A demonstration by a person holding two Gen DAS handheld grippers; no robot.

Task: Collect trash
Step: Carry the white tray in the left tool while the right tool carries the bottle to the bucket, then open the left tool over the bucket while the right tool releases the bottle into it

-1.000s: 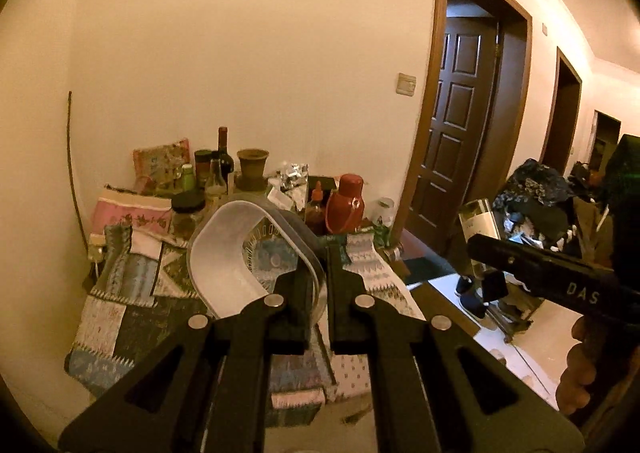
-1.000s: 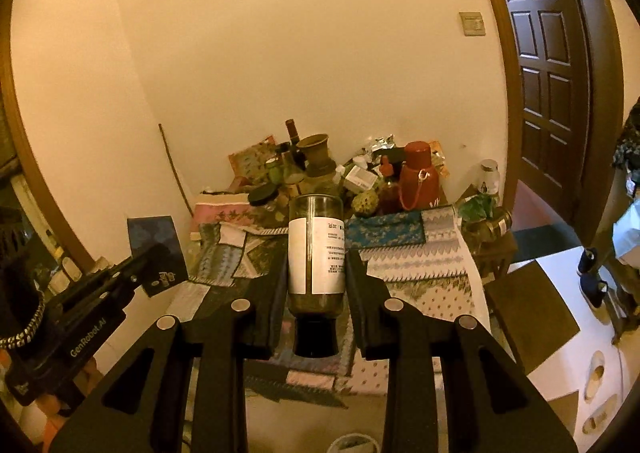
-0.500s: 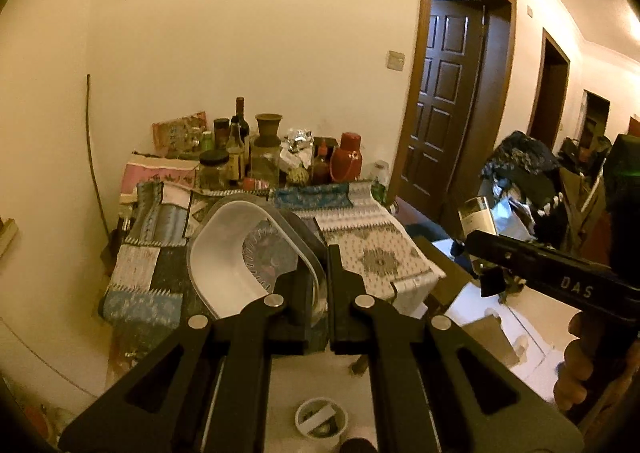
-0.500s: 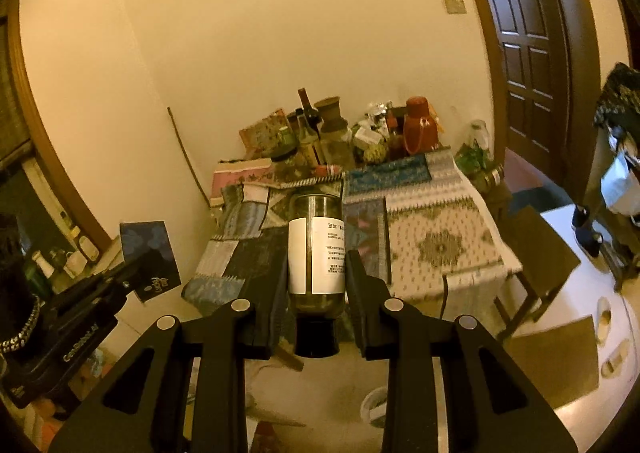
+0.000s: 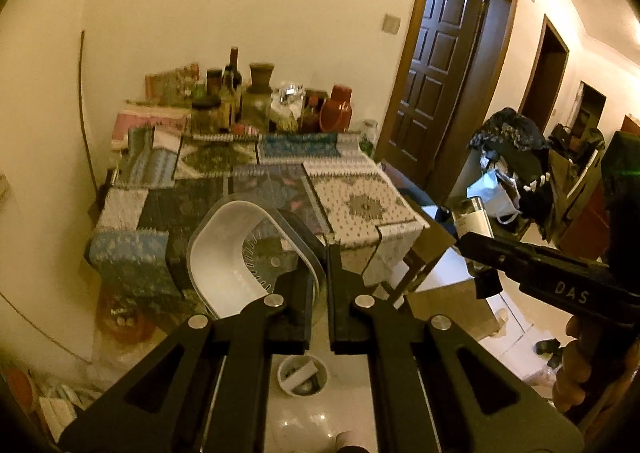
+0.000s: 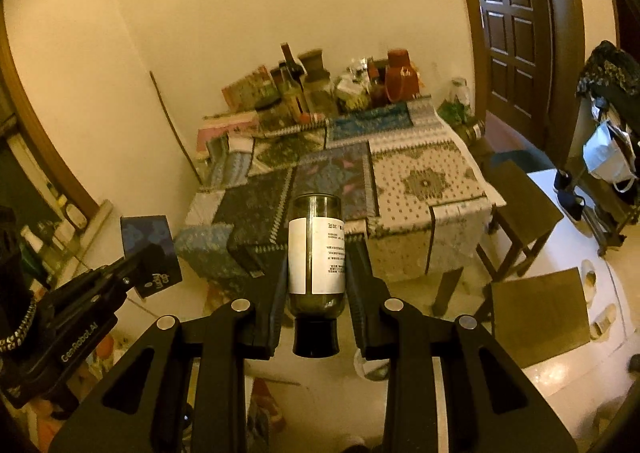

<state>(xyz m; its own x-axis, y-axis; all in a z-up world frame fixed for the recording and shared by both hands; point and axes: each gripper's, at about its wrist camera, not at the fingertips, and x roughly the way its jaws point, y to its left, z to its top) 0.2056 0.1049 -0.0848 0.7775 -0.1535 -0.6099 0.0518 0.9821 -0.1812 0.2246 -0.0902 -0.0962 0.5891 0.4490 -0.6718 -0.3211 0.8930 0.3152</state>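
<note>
Left gripper [image 5: 318, 293]: raised above the floor, jaws narrowed onto the rim of a white plastic container [image 5: 236, 253], frame centre. Right gripper [image 6: 316, 285]: level, jaws clamped on a glass bottle [image 6: 317, 253], neck toward the camera, frame centre. Patchwork-covered table [image 6: 420, 189]: beyond both, upper middle. Small white bin [image 5: 302, 375]: on floor, lower centre.

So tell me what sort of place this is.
Probably a lived-in home, a dining corner off a hallway: a table under patchwork cloths, bottles and jars crowded against the wall, and panelled wooden doors.
</note>
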